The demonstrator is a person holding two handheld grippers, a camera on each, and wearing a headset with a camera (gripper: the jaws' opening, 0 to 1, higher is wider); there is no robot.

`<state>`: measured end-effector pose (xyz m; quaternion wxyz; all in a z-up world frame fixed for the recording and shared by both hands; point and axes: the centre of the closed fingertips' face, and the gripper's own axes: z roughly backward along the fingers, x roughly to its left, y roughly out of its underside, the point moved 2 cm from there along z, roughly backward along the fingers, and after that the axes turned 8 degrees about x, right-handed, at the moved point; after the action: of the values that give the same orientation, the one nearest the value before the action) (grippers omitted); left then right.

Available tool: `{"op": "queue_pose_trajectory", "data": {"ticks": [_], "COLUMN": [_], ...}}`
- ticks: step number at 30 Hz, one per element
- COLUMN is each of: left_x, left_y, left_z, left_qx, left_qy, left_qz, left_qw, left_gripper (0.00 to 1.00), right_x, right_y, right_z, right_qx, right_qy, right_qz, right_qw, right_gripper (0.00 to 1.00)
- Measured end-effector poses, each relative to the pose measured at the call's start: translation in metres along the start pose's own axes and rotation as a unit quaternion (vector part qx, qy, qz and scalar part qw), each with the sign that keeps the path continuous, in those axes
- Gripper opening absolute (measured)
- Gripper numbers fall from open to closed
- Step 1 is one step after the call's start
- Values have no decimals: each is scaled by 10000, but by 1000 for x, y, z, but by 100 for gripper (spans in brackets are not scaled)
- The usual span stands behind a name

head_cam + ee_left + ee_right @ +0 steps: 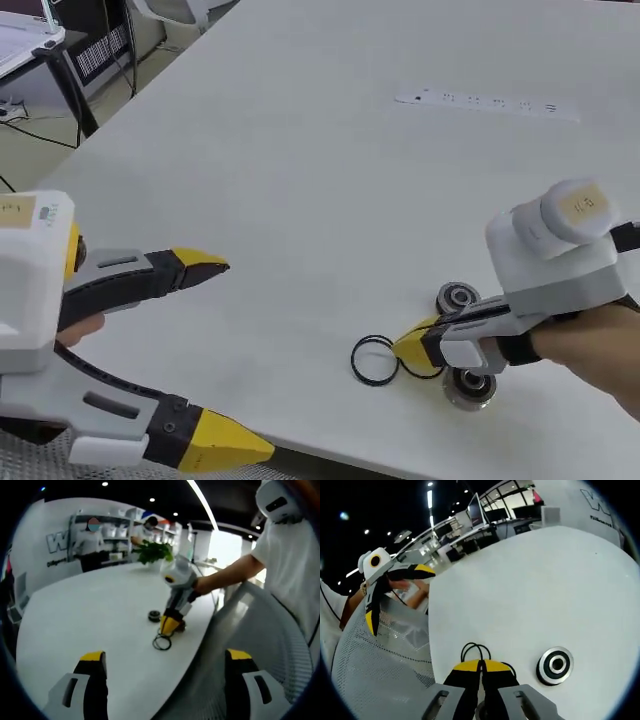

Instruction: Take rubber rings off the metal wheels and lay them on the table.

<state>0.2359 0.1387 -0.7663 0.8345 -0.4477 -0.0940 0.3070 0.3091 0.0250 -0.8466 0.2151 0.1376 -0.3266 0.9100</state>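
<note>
- Head view: the left gripper (248,358) is held off the near edge of the white table (300,180), its two yellow-tipped jaws spread wide apart with nothing between them.
- The right gripper (408,346) points toward the left of the view, tips down at the table and jaws pressed together.
- Black rubber rings (373,360) lie flat on the table at those tips. The loops overlap and run side by side from the tip outward. It cannot be told whether a ring is pinched in the jaws.
- One metal wheel (457,298) lies flat just behind the right gripper with its hub facing up. A second wheel (470,386) lies just in front of it, partly covered by the gripper.
- A white power strip (490,103) lies well apart, farther up the table.
- Left gripper view: its own jaws stand far apart. Beyond them, the right gripper comes down on the rings near the table edge, one wheel just beside it.
- White mesh (260,625) rises on the right, and a person in a white shirt (292,565) stands behind it.
- Right gripper view: its own jaws meet tip to tip, and the ring loops curve out from the tips. One wheel lies flat to the right, hub up.
</note>
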Motion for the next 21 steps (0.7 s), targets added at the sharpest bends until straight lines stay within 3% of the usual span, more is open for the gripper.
{"op": "queue_pose_trajectory", "data": {"ticks": [12,21], "left_x": [-1,-2], "left_y": [0,1], "left_z": [-1,-1], "left_qx": [14,83], "left_qy": [8,16], "left_qz": [16,-26], "left_qw": [10000,10000], "left_gripper": [100,100], "right_x": [-6,-7], "right_y": [1,6], "right_z": [0,11], "right_qx": [32,-30], "right_qy": [147,207], "right_qz": [28,58], "right_qw": [9999,9998], "right_gripper": [2,3]}}
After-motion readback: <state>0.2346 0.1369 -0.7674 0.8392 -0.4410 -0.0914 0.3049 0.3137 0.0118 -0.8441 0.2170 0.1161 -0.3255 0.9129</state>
